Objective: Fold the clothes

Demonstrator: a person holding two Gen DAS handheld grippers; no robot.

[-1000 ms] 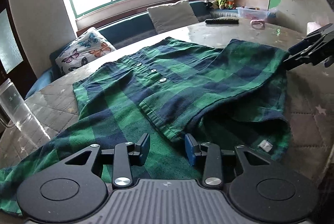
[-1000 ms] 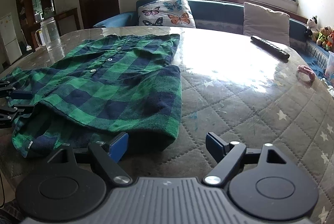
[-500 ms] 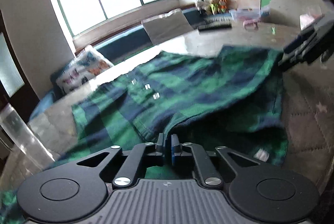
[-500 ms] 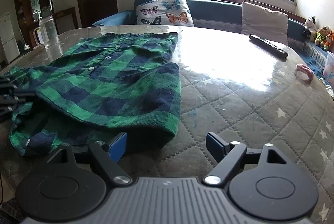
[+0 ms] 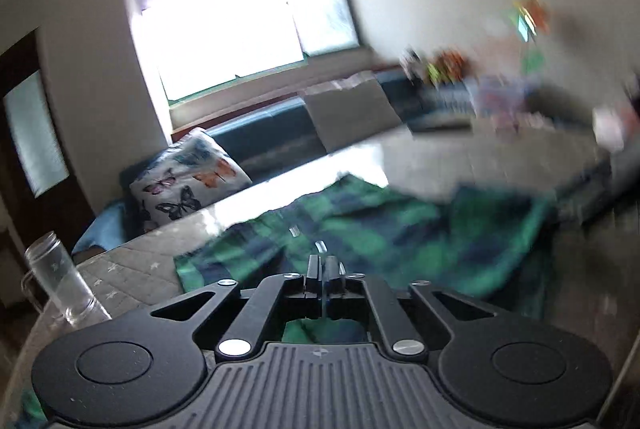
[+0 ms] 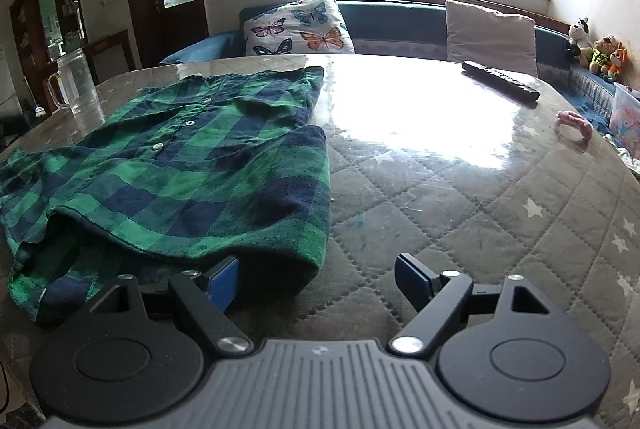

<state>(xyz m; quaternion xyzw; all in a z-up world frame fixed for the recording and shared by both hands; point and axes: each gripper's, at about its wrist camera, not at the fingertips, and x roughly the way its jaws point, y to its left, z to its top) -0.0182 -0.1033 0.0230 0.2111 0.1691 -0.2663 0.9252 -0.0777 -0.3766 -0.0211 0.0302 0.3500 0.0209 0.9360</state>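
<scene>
Jaws of the left gripper [image 5: 322, 269] are pressed together, and green cloth shows right under and ahead of their tips; the blur keeps me from telling for certain whether an edge of the shirt [image 6: 192, 169] is pinched between them, though it looks likely. The right gripper [image 6: 316, 277] has its jaws spread wide, the left one tucked just under the shirt's near corner, the right one over the bare quilted tabletop [image 6: 480, 209]. One shirt, green and navy plaid, lies on the tabletop with its button front up and one side already turned over the middle, so its right edge runs as a clean fold line. Its long axis runs away from the right gripper toward the window, from the near hem to the far end. The shirt lies ahead and to the left of the right gripper, which sits at its near right corner; the left gripper is over the near left part of the cloth. I judge that any coming fold turns on that near hem, which both grippers border. Counted: one shirt, two grippers, one glass mug [image 6: 78, 89], one remote control [image 6: 500, 81], two cushions.
</scene>
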